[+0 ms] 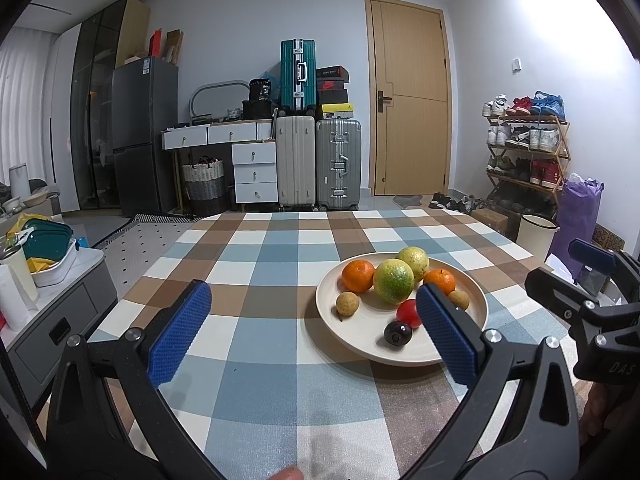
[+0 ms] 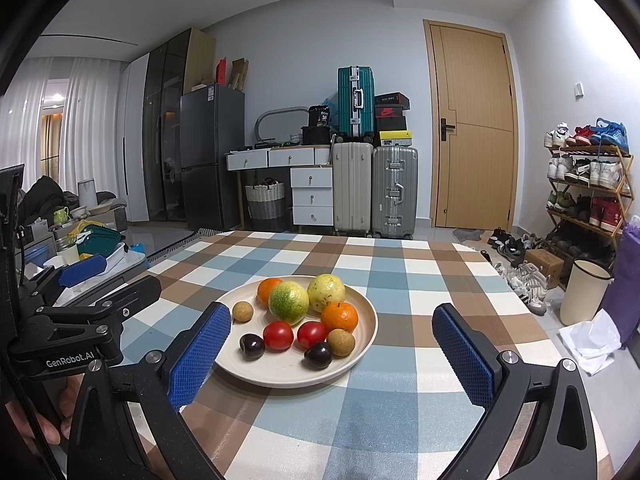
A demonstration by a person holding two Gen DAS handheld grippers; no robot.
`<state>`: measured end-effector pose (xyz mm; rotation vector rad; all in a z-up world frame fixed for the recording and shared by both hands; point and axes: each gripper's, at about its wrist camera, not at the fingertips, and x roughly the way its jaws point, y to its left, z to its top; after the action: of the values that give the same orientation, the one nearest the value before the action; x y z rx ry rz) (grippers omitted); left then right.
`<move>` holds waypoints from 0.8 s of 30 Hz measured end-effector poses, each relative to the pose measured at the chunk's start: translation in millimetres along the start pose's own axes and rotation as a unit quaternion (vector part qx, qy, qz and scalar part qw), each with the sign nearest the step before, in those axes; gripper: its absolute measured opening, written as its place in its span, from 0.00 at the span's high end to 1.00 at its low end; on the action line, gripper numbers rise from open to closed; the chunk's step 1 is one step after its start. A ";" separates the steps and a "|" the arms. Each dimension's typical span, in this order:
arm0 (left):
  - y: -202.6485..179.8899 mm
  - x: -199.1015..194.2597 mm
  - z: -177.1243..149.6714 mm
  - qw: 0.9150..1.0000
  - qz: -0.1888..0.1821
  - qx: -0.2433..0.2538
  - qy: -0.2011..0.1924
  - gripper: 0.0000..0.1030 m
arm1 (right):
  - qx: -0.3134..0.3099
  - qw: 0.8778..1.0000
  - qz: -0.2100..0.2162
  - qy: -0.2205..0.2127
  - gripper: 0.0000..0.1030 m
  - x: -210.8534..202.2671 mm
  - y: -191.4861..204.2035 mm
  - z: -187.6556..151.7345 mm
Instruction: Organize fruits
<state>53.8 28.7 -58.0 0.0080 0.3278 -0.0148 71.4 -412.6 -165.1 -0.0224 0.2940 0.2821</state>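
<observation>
A cream plate (image 2: 360, 360) (image 1: 360, 344) on the checked tablecloth holds two oranges (image 2: 339, 316), a green-yellow citrus (image 2: 289, 302), a yellow guava (image 2: 326, 292), two red tomatoes (image 2: 278, 335), two dark plums (image 2: 318, 355) and two brown longans (image 2: 341, 342). My left gripper (image 1: 314, 320) is open and empty, left of and before the plate; its right finger hides part of the plate. My right gripper (image 2: 331, 342) is open and empty, its fingers wide on either side of the plate's near half, above the table.
The checked table (image 2: 400, 400) extends all around the plate. A side cabinet with containers (image 1: 48, 256) stands left. Suitcases (image 1: 316, 160), a door and a shoe rack (image 1: 528, 148) are far behind. A white bin (image 2: 584, 292) stands on the floor at right.
</observation>
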 end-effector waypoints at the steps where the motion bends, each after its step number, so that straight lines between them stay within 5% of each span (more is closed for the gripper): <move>1: 0.0 0.0 0.0 1.000 0.000 0.000 0.000 0.01 | 0.000 1.000 0.000 0.000 0.00 -0.1 0.1 0.0; 24: -1.6 0.6 -0.5 1.000 -0.003 0.000 0.001 0.01 | 0.000 1.000 0.000 0.000 0.00 0.0 -0.5 0.2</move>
<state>54.2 27.2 -58.7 0.0075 0.3295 -0.0212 71.6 -413.1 -165.0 -0.0218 0.2938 0.2820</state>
